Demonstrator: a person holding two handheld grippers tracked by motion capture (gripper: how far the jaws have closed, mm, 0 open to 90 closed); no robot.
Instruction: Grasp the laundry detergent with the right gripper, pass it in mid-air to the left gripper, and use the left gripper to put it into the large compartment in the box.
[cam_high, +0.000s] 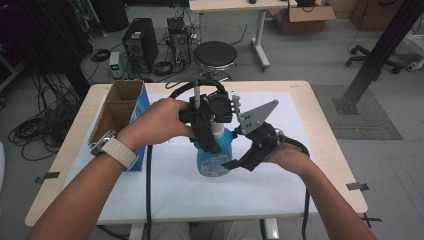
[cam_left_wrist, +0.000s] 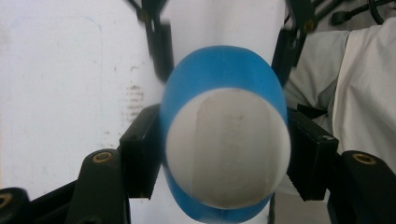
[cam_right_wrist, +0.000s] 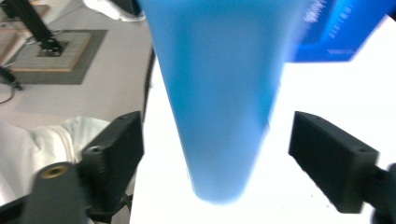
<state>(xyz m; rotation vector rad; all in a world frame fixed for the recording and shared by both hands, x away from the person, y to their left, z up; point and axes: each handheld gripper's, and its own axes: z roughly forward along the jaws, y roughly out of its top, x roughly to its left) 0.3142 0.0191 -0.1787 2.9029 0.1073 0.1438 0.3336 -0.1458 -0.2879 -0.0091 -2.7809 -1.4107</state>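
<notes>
High view: blue box (cam_high: 141, 107) beside bottle (cam_high: 214, 159).

Open cardboard box (cam_high: 120, 107) table left; stool (cam_high: 215, 55), computers (cam_high: 140, 42) behind.

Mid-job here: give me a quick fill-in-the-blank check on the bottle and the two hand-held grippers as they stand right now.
1. The left hand-held gripper is shut on the top of the ____ bottle.
2. The right hand-held gripper has its jaws ____ on either side of the bottle, not touching it.
3. The bottle stands ____ on the white mat.
4. To the left of the bottle stands an open-topped blue ____.

Missing words: blue; open; upright; box
</notes>
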